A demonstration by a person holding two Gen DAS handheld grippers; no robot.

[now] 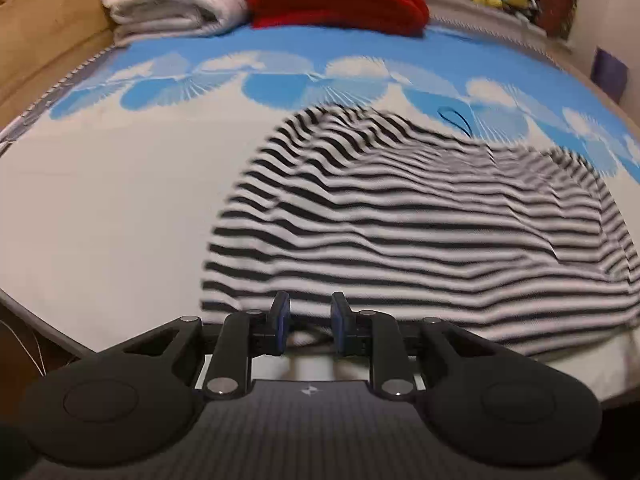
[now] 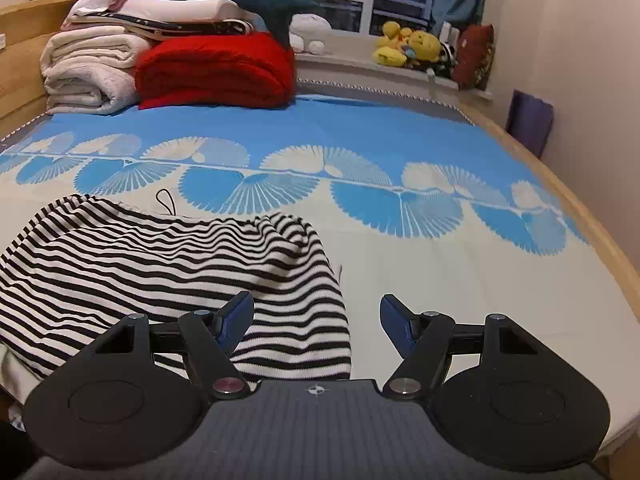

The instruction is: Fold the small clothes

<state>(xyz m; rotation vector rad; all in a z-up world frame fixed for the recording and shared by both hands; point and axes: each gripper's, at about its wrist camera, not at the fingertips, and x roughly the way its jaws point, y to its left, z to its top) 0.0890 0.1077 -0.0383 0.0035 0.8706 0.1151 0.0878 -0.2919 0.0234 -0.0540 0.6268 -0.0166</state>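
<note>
Blue-and-white bedspread (image 2: 400, 248) carries one striped shirt (image 2: 160, 264); left gripper (image 1: 308, 312), jaws narrow and empty, hovers over its hem; right gripper (image 2: 316, 320) gapes wide at its edge

No readable text, label, brand name or number anywhere in either view. Only small white emblems without letters: a lightning-like mark printed on the dark ribbed body of the left gripper (image 1: 308, 312), near its front edge, and a crosshair-like mark in the same spot on the right gripper (image 2: 316, 312). Too small and soft to make out as any brand. Fan pattern on the blue and white bedspread (image 2: 400, 140) purely decorative, no lettering. Nothing legible on the striped garment (image 2: 160, 264), nor on the plush toys (image 2: 408, 46) along the window sill.
</note>
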